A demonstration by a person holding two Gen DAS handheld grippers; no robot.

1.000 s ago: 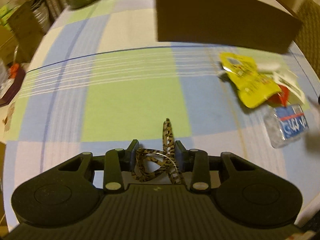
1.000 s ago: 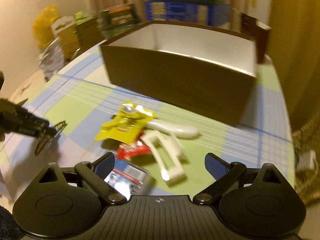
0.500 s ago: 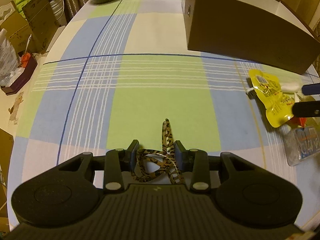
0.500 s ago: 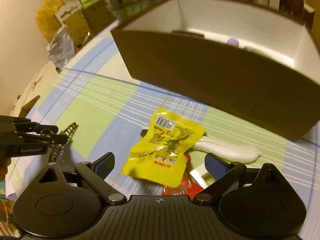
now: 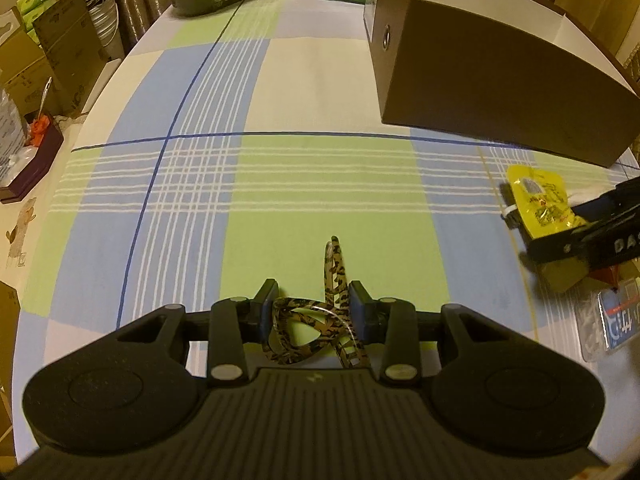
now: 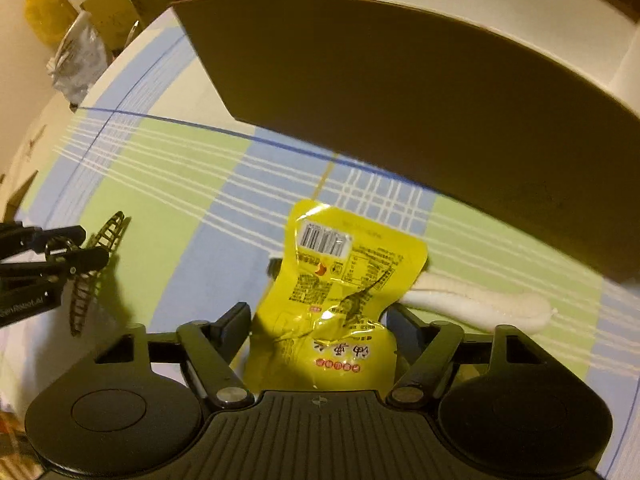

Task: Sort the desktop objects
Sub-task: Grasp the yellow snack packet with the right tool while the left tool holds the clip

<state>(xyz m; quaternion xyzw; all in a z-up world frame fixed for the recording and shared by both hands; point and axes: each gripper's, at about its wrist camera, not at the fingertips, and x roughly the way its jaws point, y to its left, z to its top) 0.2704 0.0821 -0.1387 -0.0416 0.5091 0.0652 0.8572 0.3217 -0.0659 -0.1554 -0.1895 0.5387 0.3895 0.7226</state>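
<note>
So my left gripper (image 5: 313, 306) has its jaws clamped on a tortoiseshell hair claw clip (image 5: 320, 324), one prong poking up and forward over the green square of the checked tablecloth (image 5: 200, 184) on the counter. From the right wrist camera I can see that same clip (image 6: 94, 264) off to the left, held above the cloth with its shadow under it. My right gripper (image 6: 320, 326) is down over the yellow snack packet (image 6: 340, 292), jaws apart on either side of it, close to the edges but I can't tell if they're actually touching yet. The packet lies barcode end away from me, a bit crumpled, and overlaps a white sausage-shaped thing (image 6: 480, 300) sticking out to the right. Just behind all that is the big brown cardboard box (image 6: 420, 92), open on top with a white inside. From the left wrist camera the box (image 5: 500, 76) sits at the upper right, the packet (image 5: 538, 200) in front of it, and nearer me by the right edge there's a clear plastic pack with a blue label (image 5: 612, 320) and something red (image 5: 610, 274) just beside it.
</note>
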